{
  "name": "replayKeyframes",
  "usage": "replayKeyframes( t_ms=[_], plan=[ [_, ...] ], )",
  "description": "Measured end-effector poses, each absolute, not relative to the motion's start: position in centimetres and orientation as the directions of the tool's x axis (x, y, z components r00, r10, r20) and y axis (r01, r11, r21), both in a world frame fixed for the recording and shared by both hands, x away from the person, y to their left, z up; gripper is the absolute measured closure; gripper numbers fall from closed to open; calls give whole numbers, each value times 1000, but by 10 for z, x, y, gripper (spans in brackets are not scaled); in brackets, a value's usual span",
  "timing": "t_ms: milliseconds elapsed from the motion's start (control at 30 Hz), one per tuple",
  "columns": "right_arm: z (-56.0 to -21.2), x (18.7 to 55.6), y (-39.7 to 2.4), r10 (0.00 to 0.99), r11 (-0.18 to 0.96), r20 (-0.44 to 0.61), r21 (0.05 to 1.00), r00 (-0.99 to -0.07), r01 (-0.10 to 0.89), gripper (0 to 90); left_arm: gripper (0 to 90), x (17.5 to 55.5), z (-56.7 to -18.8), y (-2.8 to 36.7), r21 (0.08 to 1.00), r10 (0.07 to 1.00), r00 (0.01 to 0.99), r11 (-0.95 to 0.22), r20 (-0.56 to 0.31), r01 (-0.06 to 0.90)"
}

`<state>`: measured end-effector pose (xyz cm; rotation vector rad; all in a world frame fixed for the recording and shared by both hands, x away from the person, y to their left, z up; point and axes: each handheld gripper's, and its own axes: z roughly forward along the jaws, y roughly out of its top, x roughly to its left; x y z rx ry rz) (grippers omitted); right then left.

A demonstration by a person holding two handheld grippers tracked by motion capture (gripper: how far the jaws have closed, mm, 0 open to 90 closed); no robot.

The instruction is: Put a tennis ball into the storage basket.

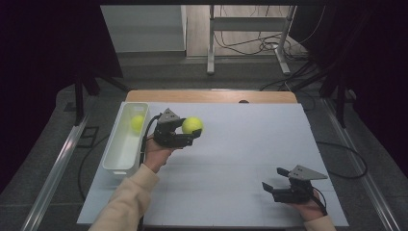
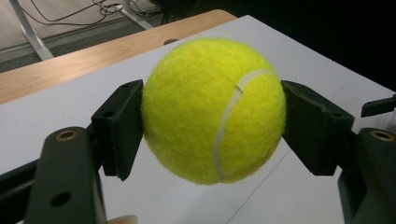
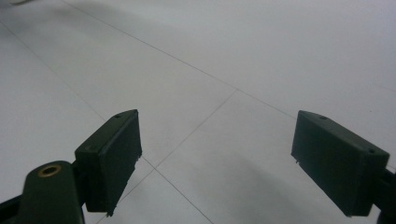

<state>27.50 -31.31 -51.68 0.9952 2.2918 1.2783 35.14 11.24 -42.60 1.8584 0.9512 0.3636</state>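
The left gripper (image 1: 188, 134) was clamped on a tennis ball (image 1: 192, 125), held above the white surface (image 1: 250, 159) just beside the white bin (image 1: 126, 137), which lay at its 9 o'clock and contained a second ball (image 1: 137, 122). The right gripper (image 1: 272, 180) stood apart and empty near the surface's near right part.

Risk: the felt sphere was held only at two opposing points; a slackened grip could let it drop and roll away before reaching the bin.

No legible markings were visible on the ball.
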Motion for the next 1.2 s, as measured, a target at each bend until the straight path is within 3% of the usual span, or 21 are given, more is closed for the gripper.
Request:
replayKeyframes(
  t_ms=[1200],
  plan=[
    [-517, 275, -313, 718, 352, 43, 839, -694, 416, 166, 271, 340, -428, 151, 875, 794, 582, -145, -175, 461]
  ],
)
